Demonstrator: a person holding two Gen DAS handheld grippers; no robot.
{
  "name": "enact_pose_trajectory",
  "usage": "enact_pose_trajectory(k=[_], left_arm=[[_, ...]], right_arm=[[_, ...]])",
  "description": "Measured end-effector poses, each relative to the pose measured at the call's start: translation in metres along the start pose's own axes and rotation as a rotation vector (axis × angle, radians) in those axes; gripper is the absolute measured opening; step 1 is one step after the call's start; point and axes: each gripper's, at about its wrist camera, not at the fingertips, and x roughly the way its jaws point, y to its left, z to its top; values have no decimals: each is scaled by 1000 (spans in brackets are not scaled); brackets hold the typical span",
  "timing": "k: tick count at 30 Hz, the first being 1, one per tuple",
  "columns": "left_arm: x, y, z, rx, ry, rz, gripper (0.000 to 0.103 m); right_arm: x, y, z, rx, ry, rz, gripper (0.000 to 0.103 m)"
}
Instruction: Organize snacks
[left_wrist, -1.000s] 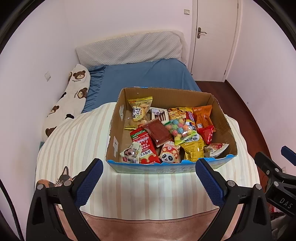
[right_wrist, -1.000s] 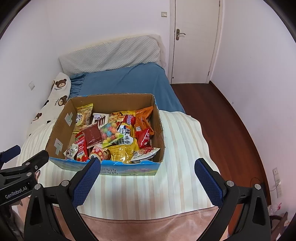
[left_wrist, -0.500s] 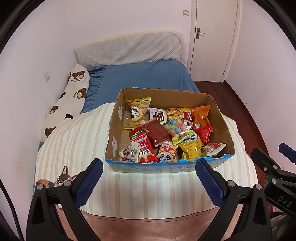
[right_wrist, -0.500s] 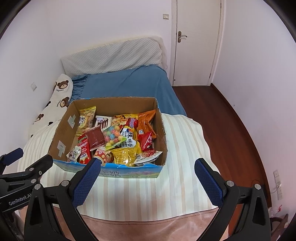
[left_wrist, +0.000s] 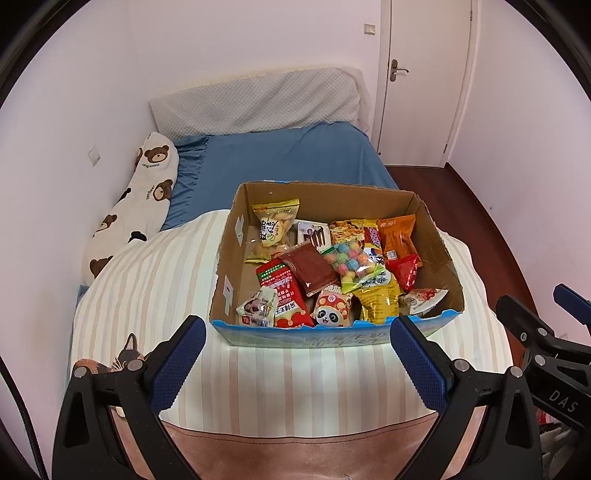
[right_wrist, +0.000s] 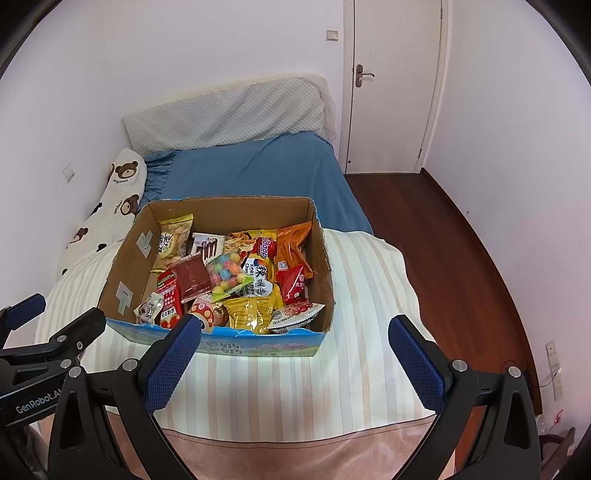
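An open cardboard box (left_wrist: 225, 266) (right_wrist: 125, 258) sits on a striped quilt and holds several snack packets: a panda packet (left_wrist: 330, 312), a brown packet (left_wrist: 308, 271), a bag of coloured balls (left_wrist: 349, 260) (right_wrist: 225, 275), a yellow bag (right_wrist: 249, 312), a red packet (right_wrist: 293, 282). My left gripper (left_wrist: 297, 349) is open and empty, just in front of the box. My right gripper (right_wrist: 295, 349) is open and empty, in front of the box's right half. Each gripper shows at the edge of the other's view.
The striped quilt (left_wrist: 147, 288) covers the near part of a bed with a blue sheet (left_wrist: 280, 158). A bear-print pillow (left_wrist: 133, 214) lies along the left wall. A wooden floor (right_wrist: 443, 236) and a closed door (right_wrist: 391, 85) are to the right.
Both views have drawn back and shifted slightly; the box sits a little higher and further in the frames. Both grippers stay open and empty.
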Motion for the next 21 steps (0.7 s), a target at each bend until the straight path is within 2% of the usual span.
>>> enact_pose_trajectory(k=[21], left_arm=[[-6, -1, 1, -2, -10, -6, 102]], right_arm=[[-6, -4, 1, 11, -8, 9, 103]])
